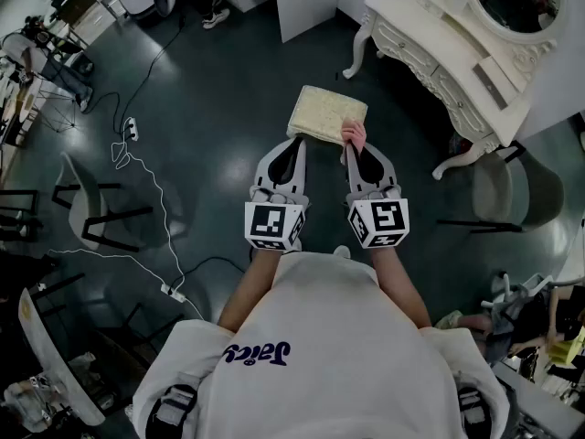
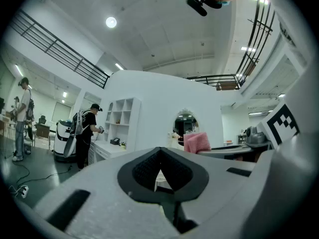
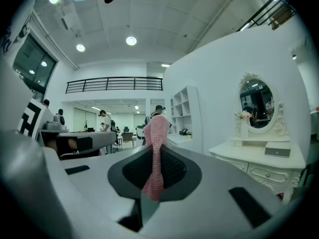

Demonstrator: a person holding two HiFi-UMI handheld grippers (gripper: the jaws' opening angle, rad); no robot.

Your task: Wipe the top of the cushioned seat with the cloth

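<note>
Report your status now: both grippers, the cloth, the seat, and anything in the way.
Left gripper shut, empty. Right gripper shut on pink cloth. Cushioned seat just ahead, top bare. Nothing in the way.

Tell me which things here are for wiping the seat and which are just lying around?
For the job:
- cushioned seat
- pink cloth, pinched in the right gripper

Just lying about:
- white dressing table and its oval mirror
- grey chair
- power strip and white cable on the floor

The left gripper is shut on nothing.
</note>
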